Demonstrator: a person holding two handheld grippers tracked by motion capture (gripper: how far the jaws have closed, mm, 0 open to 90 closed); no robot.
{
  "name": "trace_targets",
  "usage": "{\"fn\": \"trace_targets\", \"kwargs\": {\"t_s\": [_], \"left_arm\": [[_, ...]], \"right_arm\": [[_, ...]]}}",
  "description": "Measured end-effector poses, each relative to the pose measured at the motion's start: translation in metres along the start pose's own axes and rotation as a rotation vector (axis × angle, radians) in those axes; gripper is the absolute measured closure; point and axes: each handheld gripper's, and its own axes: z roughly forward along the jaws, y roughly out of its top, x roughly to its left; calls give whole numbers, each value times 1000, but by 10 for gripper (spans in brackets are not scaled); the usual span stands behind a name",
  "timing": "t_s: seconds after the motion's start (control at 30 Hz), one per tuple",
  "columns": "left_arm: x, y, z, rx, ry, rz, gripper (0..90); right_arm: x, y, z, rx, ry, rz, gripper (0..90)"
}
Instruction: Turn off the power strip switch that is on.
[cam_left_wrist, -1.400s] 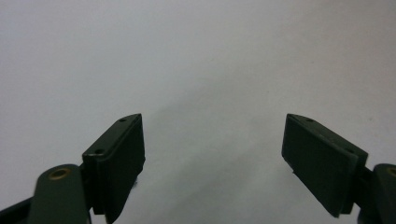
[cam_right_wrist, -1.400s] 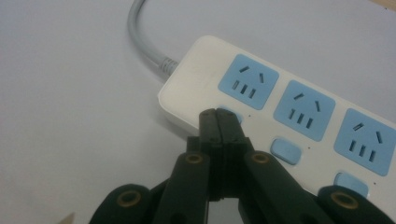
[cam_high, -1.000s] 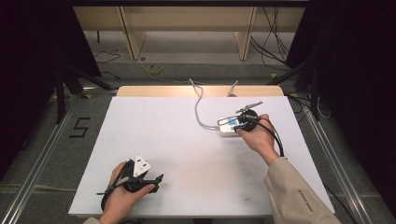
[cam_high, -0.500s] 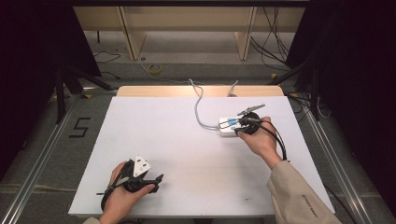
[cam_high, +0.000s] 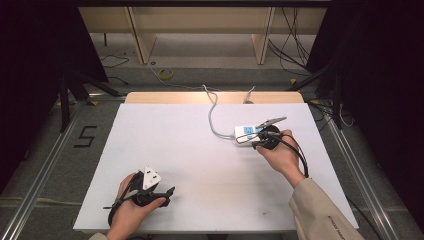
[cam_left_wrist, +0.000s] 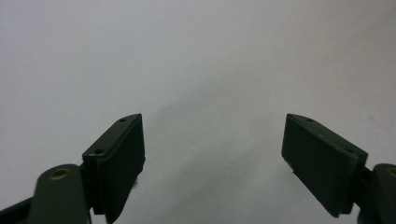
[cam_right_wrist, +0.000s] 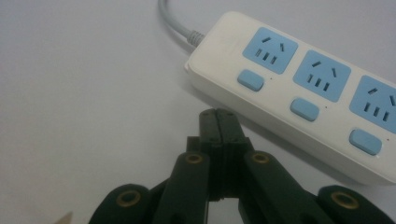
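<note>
Power strip (cam_right_wrist: 299, 88) flat on white desk (cam_high: 200, 150), long axis running left-right, cord toward far edge, right tool (cam_right_wrist: 218, 122) clenched empty beside it, left tool (cam_left_wrist: 212, 154) spread wide near front edge.

L tongs (cam_left_wrist: 212, 163) jaws wide apart; R tongs (cam_right_wrist: 218, 122) pressed closed, empty
</note>
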Motion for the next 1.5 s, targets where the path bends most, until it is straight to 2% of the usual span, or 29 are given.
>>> {"fn": "trace_targets", "kwargs": {"t_s": [0.43, 0.73, 1.03, 1.5], "left_arm": [[0, 0, 0, 2, -1, -2, 210], [0, 0, 1, 6, -1, -5, 209], [0, -1, 1, 8, 0, -6, 210], [0, -1, 1, 9, 0, -11, 210]], "right_arm": [[1, -14, -5, -9, 20, 3, 900], [2, -29, -8, -28, 34, 15, 836], [4, -41, -13, -59, 41, 4, 750], [13, -63, -20, -106, 59, 4, 642]]}}
